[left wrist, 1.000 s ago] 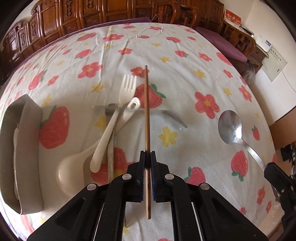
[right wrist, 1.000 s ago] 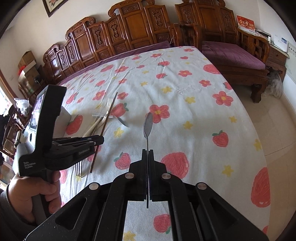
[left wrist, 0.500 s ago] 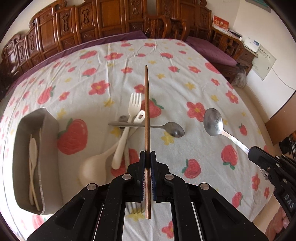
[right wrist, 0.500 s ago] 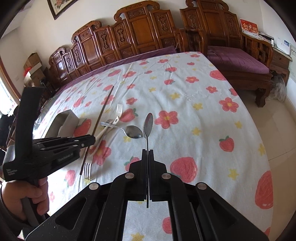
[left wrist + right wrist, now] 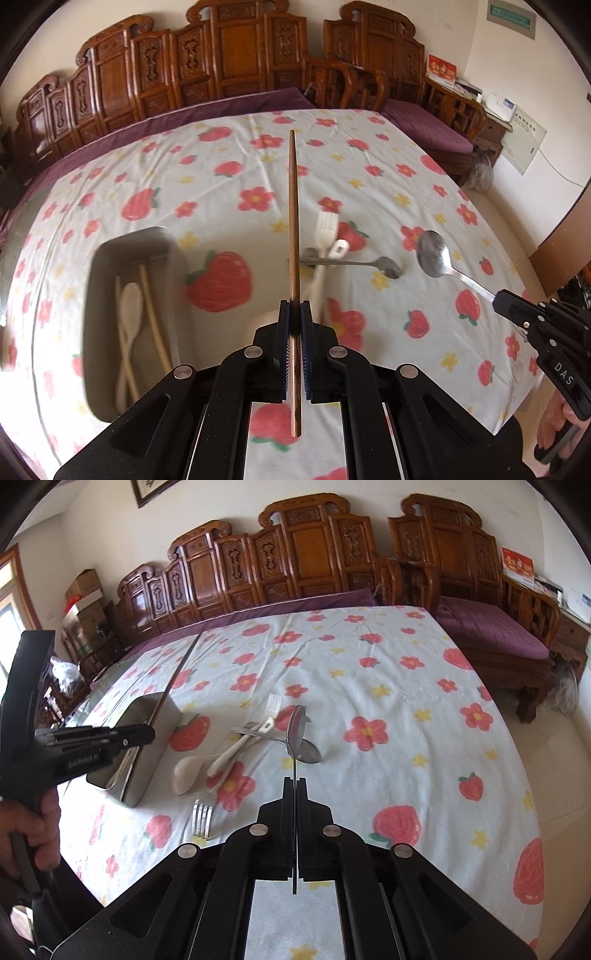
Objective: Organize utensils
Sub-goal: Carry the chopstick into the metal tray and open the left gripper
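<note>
Already some sorting is done: the metal tray (image 5: 96, 295), off to the left of the left gripper's (image 5: 294, 314) fingers, holds a pale spoon (image 5: 131, 302) and a pair of light chopsticks (image 5: 153, 317). That gripper is clamped on a brown chopstick (image 5: 293, 221), which runs straight out ahead between its fingers, clear of the tablecloth (image 5: 369, 177). The right gripper (image 5: 294, 786) is pinched tight on the handle of a steel spoon (image 5: 296, 729), whose bowl stands up just beyond its fingertips, also off the cloth. Both pieces seem bound for the tray, so two deliveries are pending. Left on the cloth, ahead of the right fingers and slightly to their left, lie a white fork (image 5: 273, 705), a white ladle spoon (image 5: 188, 771), another steel spoon (image 5: 308, 754) and, nearer, a steel fork (image 5: 202, 818). Roughly a third through, I judge.
</note>
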`<move>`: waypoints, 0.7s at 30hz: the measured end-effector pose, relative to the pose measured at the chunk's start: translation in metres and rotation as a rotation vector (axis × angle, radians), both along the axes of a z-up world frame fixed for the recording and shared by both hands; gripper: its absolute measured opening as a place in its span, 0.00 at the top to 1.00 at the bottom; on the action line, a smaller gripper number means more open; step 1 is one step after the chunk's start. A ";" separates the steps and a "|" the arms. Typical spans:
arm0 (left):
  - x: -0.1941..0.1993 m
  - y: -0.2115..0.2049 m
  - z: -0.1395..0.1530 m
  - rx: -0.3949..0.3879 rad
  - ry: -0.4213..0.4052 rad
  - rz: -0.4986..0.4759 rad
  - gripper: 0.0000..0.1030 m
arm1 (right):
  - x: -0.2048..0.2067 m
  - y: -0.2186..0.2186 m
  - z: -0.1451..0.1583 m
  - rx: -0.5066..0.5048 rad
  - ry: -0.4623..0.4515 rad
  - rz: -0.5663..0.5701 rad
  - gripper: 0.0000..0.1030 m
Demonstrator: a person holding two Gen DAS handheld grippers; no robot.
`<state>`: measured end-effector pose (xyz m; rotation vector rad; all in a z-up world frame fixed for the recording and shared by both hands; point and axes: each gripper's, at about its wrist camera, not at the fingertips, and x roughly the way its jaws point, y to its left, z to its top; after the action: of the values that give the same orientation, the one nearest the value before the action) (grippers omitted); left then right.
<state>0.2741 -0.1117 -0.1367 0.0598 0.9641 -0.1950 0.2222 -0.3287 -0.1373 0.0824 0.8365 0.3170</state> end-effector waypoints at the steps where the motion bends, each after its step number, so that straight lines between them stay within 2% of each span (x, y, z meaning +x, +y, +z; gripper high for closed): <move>1: 0.000 0.006 0.001 0.000 -0.003 0.006 0.95 | -0.002 0.005 0.003 -0.007 -0.008 0.009 0.98; 8: 0.001 0.058 0.008 0.010 -0.015 0.056 0.95 | -0.007 0.043 0.015 -0.024 -0.034 0.076 0.98; 15: 0.006 0.107 0.000 0.012 0.005 0.119 0.95 | -0.003 0.089 0.025 -0.040 -0.047 0.136 0.98; 21: 0.009 0.131 -0.012 0.011 0.023 0.149 0.95 | -0.002 0.124 0.033 -0.058 -0.057 0.179 0.98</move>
<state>0.2834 0.0191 -0.1487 -0.0041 0.9881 -0.0533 0.2207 -0.2048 -0.1041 -0.0556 0.7979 0.4612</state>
